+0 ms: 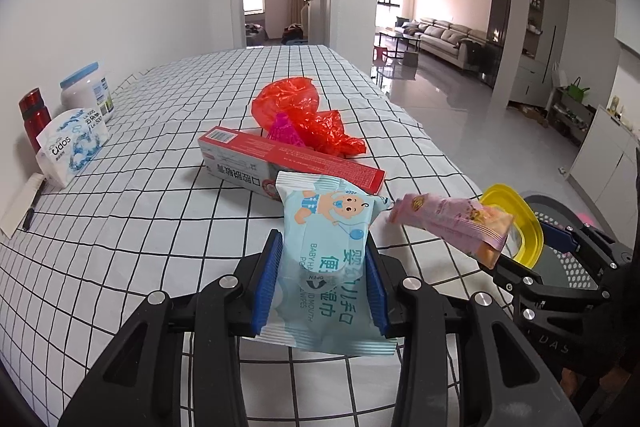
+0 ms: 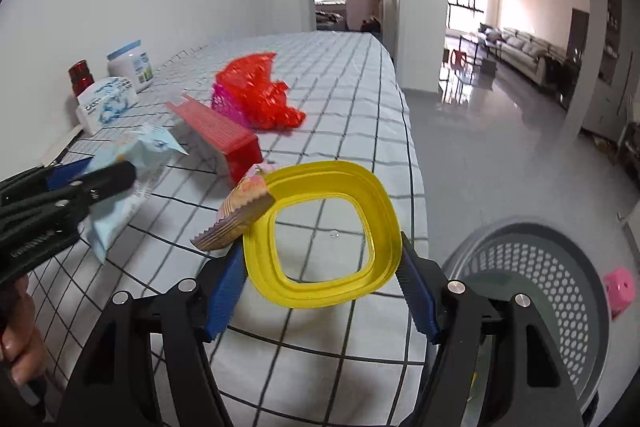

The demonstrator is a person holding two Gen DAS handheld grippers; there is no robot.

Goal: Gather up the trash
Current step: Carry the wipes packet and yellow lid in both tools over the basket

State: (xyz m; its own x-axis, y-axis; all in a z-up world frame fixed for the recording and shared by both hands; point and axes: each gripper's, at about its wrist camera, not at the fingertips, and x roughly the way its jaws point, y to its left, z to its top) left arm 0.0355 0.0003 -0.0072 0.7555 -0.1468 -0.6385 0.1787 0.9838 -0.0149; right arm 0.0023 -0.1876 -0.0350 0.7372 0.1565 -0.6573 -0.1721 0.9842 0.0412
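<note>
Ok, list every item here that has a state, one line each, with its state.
left gripper: shut on the wipes pack
wipes pack: held, lifted off the table
right gripper: shut on the yellow lid
yellow lid: held, pink snack wrapper pinched with it
pink snack wrapper: held, sticking out sideways
toothpaste box: lying flat
red plastic bag: crumpled on the table
white jar: upright, capped
grey basket: on the floor beside the table

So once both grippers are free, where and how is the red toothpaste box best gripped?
Grip the toothpaste box across its narrow width near mid-length, coming from above. It lies flat on the checked tablecloth, long and slim, so its long sides offer parallel faces. I'd avoid the far side, where the red plastic bag crowds it. The left gripper holds the baby wipes pack.
</note>
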